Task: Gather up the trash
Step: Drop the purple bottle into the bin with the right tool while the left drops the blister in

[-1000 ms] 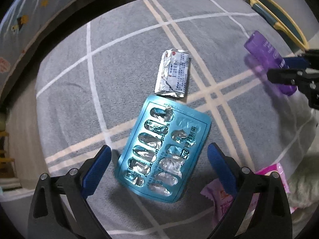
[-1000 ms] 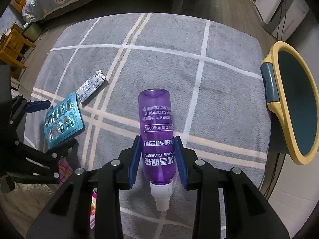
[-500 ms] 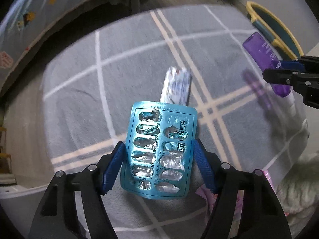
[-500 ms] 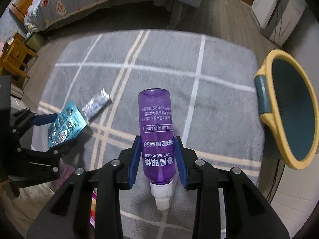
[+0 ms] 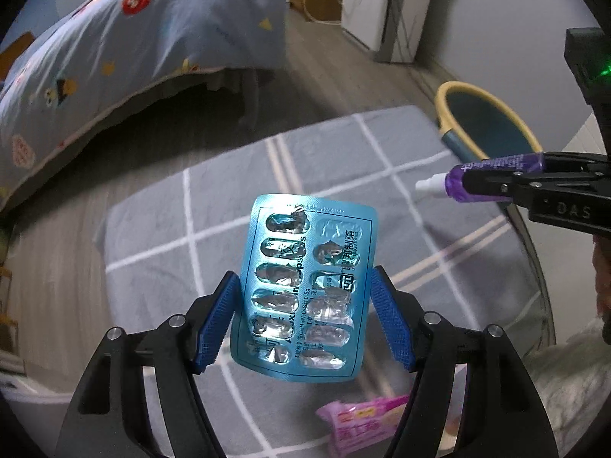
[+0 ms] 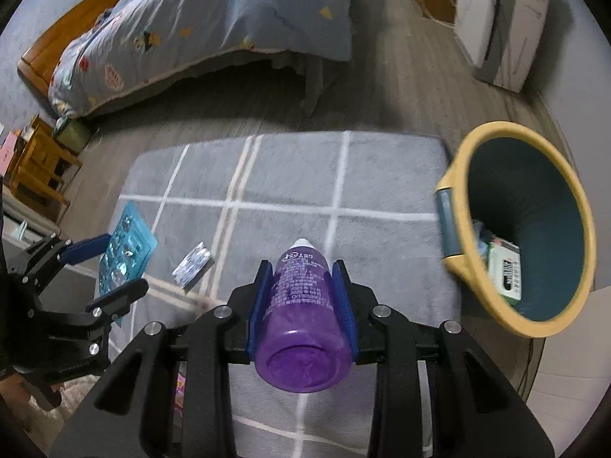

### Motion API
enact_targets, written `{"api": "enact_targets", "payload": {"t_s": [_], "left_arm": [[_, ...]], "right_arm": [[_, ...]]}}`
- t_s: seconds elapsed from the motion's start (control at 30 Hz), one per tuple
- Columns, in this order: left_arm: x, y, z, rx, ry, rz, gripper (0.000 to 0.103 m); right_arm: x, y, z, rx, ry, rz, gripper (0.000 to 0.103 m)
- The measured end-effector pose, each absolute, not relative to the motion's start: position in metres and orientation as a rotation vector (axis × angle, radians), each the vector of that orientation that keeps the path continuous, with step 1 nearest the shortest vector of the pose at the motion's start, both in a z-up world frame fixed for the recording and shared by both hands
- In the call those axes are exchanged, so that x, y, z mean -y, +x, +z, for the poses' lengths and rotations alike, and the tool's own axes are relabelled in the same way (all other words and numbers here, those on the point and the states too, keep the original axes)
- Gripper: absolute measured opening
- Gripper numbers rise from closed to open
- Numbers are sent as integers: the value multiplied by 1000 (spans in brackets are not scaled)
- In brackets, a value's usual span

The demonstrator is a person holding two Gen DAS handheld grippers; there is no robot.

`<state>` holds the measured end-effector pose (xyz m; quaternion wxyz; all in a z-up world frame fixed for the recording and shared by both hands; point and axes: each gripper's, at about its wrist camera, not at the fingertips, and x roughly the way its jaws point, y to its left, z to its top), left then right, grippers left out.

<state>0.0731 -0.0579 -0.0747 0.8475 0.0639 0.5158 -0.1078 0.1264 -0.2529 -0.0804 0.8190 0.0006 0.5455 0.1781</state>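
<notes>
**Both claws loaded above the grey rug**

The left claw [image 5: 305, 320] is clamped on a blue blister pack [image 5: 305, 290], its blue pads [image 5: 217, 320] pressing the pack's two long edges. Its jaws have just been closing, and the pack sits between them. The pack hangs in the air above the rug, foil pockets burst and facing the camera, its upper half standing clear beyond the fingertips.

The right claw [image 6: 301, 301] is clamped on a purple bottle [image 6: 301, 324]. The pads grip the bottle's sides, its flat base points back at the camera and its white cap [image 6: 303, 243] points away, toward the rug. In the left wrist view the same bottle [image 5: 492, 179] shows at the right edge, lying level, with its cap toward the middle of the picture.

Below both claws lies a grey rug [image 6: 290, 175] with pale crossing stripes. A small silver foil strip [image 6: 193, 265] rests on it, between the two claws in the right wrist view. A pink wrapper [image 5: 362, 423] lies on the rug near the left claw's base.

A bin [image 6: 466, 164] with a yellow rim and dark teal inside stands just beside the rug's right edge, with some packaging already at its bottom. Beyond the rug are wooden floor and a bed [image 6: 214, 15] under a blue patterned cover.
</notes>
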Motion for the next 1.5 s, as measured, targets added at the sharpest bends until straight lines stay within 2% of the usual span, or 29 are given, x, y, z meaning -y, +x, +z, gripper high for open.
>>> {"api": "enact_targets", "payload": {"t_s": [0.4,0.63,1.0,1.3,1.37,1.47,1.5], "left_arm": [[142,112,-50,-993,235,-364,71],[194,131,-52,-983,284,-451,71],[276,152,-66,-971,343,-584,71],[331,172,-87,-951,398,-651,71],[338,175,-90,-935,407,-641,73],[342,181,-92,-924,398,-626,81],[342,182,-92,-924,387,-625,85]], "right_arm": [[337,158,-34,-1049,127,276,32],[401,174,-26,-1017,139,162,32],[491,195,-54,-1051,251,-7,32],[524,205,-87,-1099,370,-57,32],[524,206,-89,-1098,401,-53,32],[524,206,-90,-1089,442,-29,33],[524,207,-90,-1090,448,-22,36]]}}
